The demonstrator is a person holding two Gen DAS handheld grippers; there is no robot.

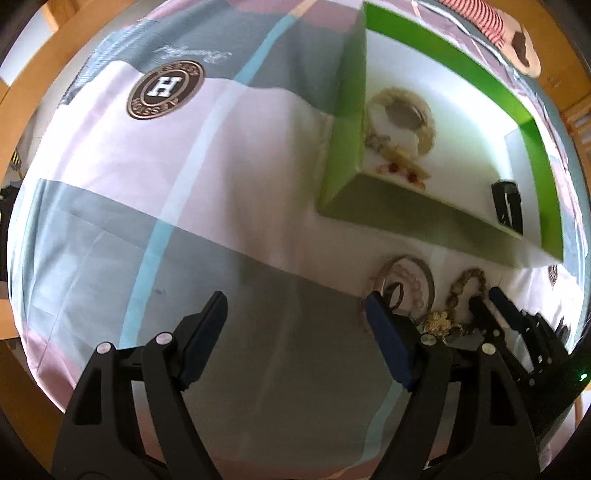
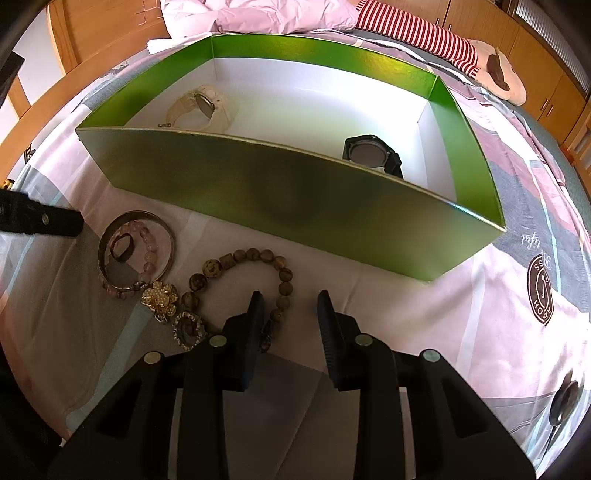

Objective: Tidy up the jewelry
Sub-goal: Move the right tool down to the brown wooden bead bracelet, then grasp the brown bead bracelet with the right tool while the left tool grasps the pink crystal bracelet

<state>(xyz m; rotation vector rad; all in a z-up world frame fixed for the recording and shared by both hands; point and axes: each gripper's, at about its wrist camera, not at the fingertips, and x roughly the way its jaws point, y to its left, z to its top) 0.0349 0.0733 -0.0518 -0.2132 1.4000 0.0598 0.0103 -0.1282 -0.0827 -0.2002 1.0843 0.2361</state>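
Observation:
A green box [image 2: 280, 206] with a white floor stands on the bed; it also shows in the left wrist view [image 1: 417, 218]. Inside lie a cream watch [image 2: 201, 107] and a black watch [image 2: 371, 155]. In front of the box lie a metal bangle [image 2: 135, 254] ringing a pink bead bracelet and a dark ring, a brown bead bracelet [image 2: 240, 273] and gold brooches [image 2: 160, 295]. My right gripper [image 2: 290, 314] is open and empty, its left finger beside the brown beads. My left gripper [image 1: 295, 314] is open and empty, left of the bangle [image 1: 406, 284].
The patterned bedsheet [image 1: 147, 184] covers the bed. A striped plush toy [image 2: 443, 40] and a pink quilt [image 2: 258, 14] lie behind the box. Wooden bed frame and cabinets surround. My left gripper's finger [image 2: 40, 219] reaches in at the right view's left edge.

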